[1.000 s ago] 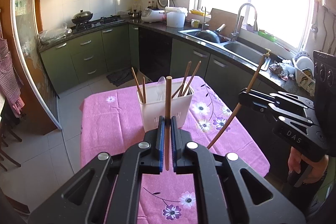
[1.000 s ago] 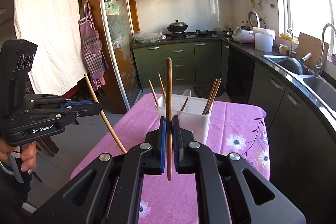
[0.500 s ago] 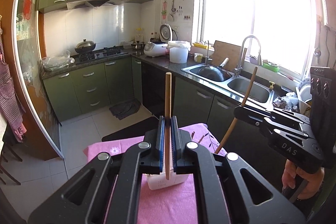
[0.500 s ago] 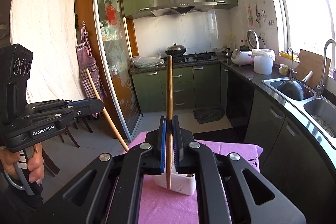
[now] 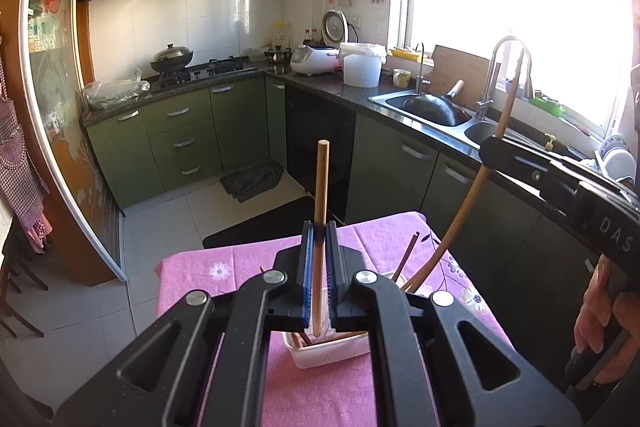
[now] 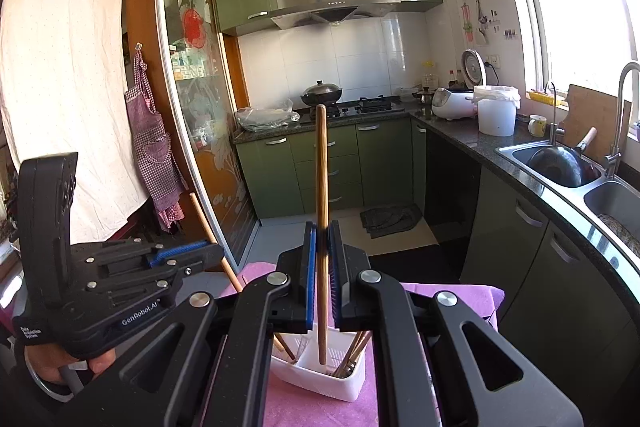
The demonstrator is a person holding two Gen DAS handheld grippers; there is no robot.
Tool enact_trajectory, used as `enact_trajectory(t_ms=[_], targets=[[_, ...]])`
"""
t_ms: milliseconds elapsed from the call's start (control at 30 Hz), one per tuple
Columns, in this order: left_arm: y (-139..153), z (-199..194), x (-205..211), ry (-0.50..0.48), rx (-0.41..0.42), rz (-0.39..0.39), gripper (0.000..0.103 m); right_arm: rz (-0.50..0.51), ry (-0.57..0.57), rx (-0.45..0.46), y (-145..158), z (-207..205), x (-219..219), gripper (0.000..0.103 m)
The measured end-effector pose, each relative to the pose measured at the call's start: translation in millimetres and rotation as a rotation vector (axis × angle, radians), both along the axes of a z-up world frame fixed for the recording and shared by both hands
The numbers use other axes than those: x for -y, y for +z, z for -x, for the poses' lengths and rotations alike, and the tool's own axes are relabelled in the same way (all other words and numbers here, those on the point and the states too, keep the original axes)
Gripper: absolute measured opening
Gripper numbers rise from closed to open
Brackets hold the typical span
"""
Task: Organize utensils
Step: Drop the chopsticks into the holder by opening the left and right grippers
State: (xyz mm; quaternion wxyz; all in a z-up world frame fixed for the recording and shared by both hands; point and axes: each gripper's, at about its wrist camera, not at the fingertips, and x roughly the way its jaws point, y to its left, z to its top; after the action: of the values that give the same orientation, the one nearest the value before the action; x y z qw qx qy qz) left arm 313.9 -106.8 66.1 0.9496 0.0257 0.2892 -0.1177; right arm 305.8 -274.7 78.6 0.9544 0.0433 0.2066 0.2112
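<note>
Both grippers have dropped closer over the white plastic slotted utensil holder (image 6: 320,373) since a moment ago. The left gripper (image 5: 319,281) and right gripper (image 6: 321,283) each sit clamped on a long wooden chopstick (image 5: 320,227), and the right one's (image 6: 321,227) tip is already inside the holder. Release too early or tilted and I reckon a stick snags the rim, bounces onto the pink floral tablecloth (image 5: 320,399), or tips the light holder.

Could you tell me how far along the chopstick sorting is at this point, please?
Done: several chopsticks already stand in the white utensil holder on the pink tablecloth.

In hand: the left gripper and the right gripper each clamp one wooden chopstick, both roughly upright above the holder.

Left: lowering and releasing these two. I cannot see any further loose utensils.
</note>
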Motion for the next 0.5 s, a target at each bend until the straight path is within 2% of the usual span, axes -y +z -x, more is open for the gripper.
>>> enact_trajectory(t_ms=[67, 133, 200, 300, 367, 400, 433, 467, 500], targets=[[-8.2, -0.4, -1.2, 0.0, -0.008, -0.006, 0.014, -0.003, -0.004, -0.007, -7.2, -4.0, 0.9, 0.007], [-14.0, 1.3, -2.4, -0.001, -0.011, -0.006, 0.016, -0.006, -0.005, -0.02, -14.2, -9.4, 0.6, 0.007], [-17.5, 5.3, -6.0, 0.0, -0.008, 0.007, 0.022, -0.011, -0.001, -0.037, -22.2, -14.5, -0.1, 0.007], [-18.9, 25.0, -14.1, 0.026, 0.047, 0.024, 0.036, -0.009, 0.008, -0.056, -36.3, -20.1, -4.7, 0.007], [-22.3, 48.1, -16.1, 0.043, 0.111, 0.017, 0.065, -0.004, 0.016, -0.072, -47.1, -23.9, -8.8, 0.007], [-25.3, 61.6, -16.8, 0.052, 0.141, 0.019, 0.072, 0.0, 0.016, -0.076, -52.1, -25.1, -11.4, 0.007], [-29.1, 74.0, -18.3, 0.066, 0.168, 0.02, 0.085, 0.006, 0.012, -0.077, -57.2, -25.4, -13.4, 0.007], [-33.9, 86.5, -19.6, 0.084, 0.196, 0.017, 0.093, 0.01, 0.007, -0.078, -62.7, -25.6, -15.0, 0.007], [-39.0, 97.9, -20.6, 0.1, 0.222, 0.011, 0.094, 0.016, 0.002, -0.08, -68.0, -25.7, -16.3, 0.007]])
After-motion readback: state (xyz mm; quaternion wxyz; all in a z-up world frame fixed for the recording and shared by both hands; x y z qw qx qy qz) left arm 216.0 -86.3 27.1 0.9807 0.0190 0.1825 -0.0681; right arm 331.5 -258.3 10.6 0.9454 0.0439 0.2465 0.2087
